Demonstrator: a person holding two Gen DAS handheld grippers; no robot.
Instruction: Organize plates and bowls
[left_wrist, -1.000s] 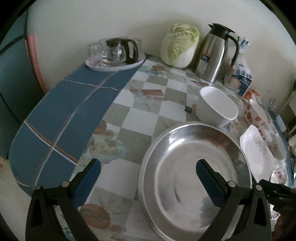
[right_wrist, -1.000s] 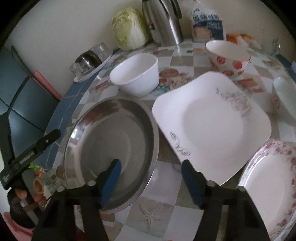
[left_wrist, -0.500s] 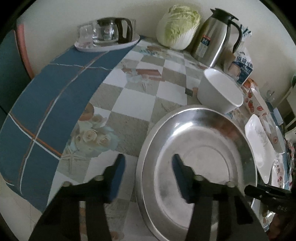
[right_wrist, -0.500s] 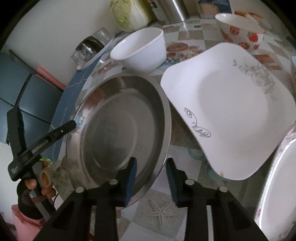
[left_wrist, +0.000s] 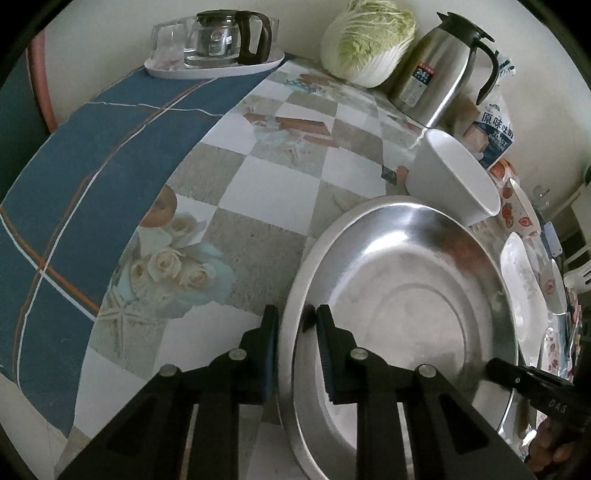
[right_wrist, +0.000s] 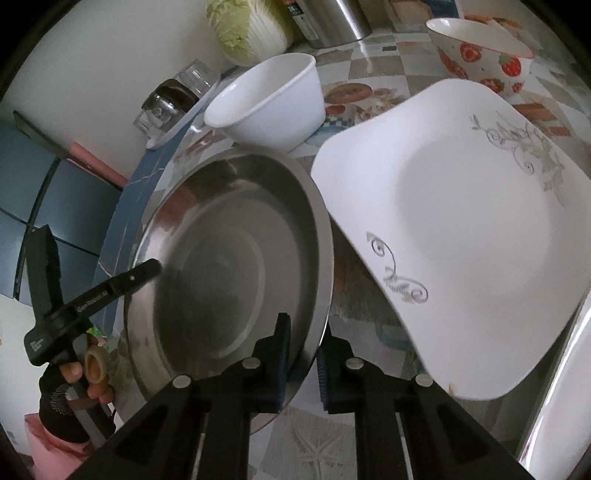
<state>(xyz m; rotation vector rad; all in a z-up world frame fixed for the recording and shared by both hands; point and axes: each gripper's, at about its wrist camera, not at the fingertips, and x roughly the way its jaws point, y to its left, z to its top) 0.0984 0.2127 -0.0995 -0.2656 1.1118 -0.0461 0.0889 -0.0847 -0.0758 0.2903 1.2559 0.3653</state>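
Between both pairs of tongs sits the wide round stainless-steel basin (left_wrist: 406, 295) on the checked worktop (left_wrist: 273, 177) — left tongs (left_wrist: 293, 328) pinch its near-left rim, right tongs (right_wrist: 303, 343) clamp its opposite edge, both nearly closed.

Dim, flat indoor light w/ a cool grey cast in both views; soft shadows only, and the black tool arms in the foreground go nearly featureless. Steel basin (left_wrist: 406, 295) shows pale smeared glare along its far rim in the left wrist view, duller sheen in the right wrist view. Strong fisheye bend w/ dark corner vignette; tabletop (left_wrist: 258, 192) edge curves, mild softness toward the frame edges.
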